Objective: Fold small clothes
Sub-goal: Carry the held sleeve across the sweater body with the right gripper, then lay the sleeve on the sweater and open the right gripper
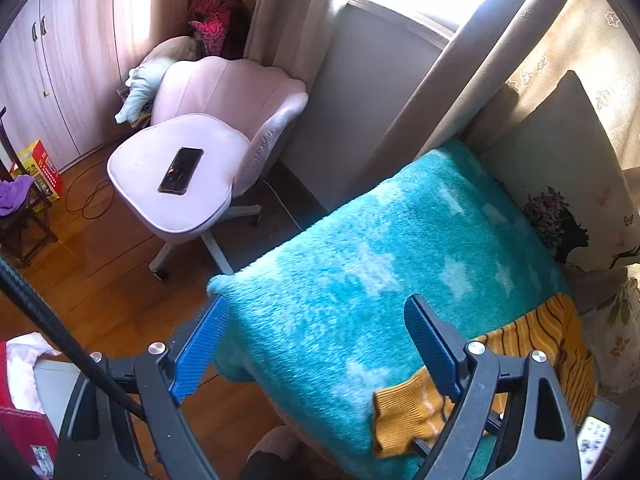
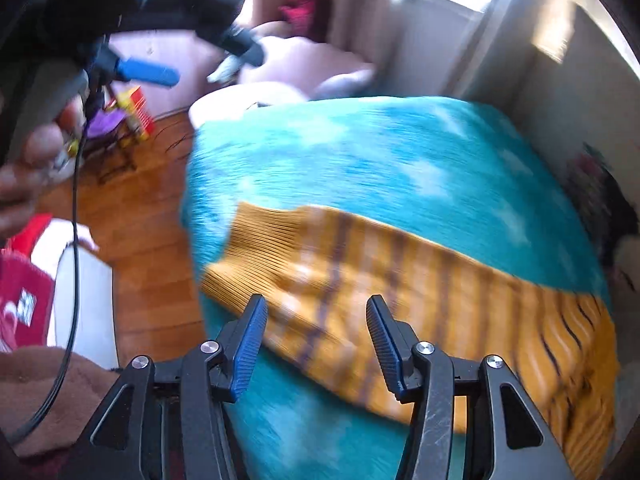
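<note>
Turquoise plush fleece, long-piled and dotted with pale star shapes, covers the blanket [image 1: 360,248] that fills the space ahead of both pairs of jaws; it drapes over a rounded edge, with wooden floor below the left gripper's left finger.

Mustard rib-knit with thin dark wavy stripes makes up the small garment [image 2: 400,304], which lies flat on the blanket. In the right wrist view it stretches directly ahead of the jaws and off to their right, its plain ribbed hem toward the left finger; this view is motion-blurred, so finer detail of the knit is unclear. In the left wrist view the same knit shows behind and beside the right finger, a ribbed cuff end poking out just inside it.

The pink shell-backed swivel chair [image 1: 208,128], smooth and padded, stands on the floor far ahead and left of the left gripper's jaws, with a dark, glossy phone [image 1: 181,170] lying flat on its seat.

The left gripper [image 1: 316,352] has its blue ridged pads wide apart, holding nothing; whether the right finger touches the garment I cannot tell.

The right gripper [image 2: 316,344] also stands apart, empty, its fingers above the garment's near edge.
</note>
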A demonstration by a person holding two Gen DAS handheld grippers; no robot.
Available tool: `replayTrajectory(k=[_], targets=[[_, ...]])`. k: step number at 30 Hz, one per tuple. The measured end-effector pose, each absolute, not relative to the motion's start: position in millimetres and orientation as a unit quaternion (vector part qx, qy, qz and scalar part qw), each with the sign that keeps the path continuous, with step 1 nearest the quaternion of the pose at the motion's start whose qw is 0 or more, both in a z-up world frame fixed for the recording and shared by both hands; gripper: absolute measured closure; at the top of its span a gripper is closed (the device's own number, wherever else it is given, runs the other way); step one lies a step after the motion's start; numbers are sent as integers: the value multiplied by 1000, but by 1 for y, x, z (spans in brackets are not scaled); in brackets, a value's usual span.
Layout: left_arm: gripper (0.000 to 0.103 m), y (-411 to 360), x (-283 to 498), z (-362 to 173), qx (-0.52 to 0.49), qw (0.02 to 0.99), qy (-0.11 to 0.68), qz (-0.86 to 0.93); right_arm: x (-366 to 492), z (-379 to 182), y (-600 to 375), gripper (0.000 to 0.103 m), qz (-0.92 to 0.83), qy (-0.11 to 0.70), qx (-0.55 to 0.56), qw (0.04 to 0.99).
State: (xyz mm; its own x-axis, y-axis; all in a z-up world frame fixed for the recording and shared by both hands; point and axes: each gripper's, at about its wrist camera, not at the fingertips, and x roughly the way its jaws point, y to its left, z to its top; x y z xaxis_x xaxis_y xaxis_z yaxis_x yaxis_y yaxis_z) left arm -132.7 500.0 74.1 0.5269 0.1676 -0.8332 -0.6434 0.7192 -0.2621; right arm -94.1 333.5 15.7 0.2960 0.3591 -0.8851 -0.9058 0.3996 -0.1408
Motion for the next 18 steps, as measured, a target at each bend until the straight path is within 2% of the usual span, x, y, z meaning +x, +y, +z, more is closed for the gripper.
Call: replayTrajectory(k=[3, 4, 5, 6, 11, 18], targets=[[14, 500, -139, 73, -282, 825, 424, 245, -93, 3, 348, 50, 426, 408, -337, 734], [14, 500, -139, 73, -281, 825, 425, 244, -88, 4, 349, 63, 429, 420, -318, 734], [14, 498, -139, 73, -280, 825, 426, 243, -88, 6, 352, 88, 432, 431, -307, 731], [14, 498, -141, 73, -279, 826, 426, 242, -84, 8, 354, 98, 428, 441, -293, 732], [14, 481, -132, 75, -269, 831, 430, 229, -65, 41, 335, 99, 415, 443, -212, 766], [14, 418, -117, 92, -244, 850, 425, 194, 4, 112, 192, 99, 306, 422, -30, 853]])
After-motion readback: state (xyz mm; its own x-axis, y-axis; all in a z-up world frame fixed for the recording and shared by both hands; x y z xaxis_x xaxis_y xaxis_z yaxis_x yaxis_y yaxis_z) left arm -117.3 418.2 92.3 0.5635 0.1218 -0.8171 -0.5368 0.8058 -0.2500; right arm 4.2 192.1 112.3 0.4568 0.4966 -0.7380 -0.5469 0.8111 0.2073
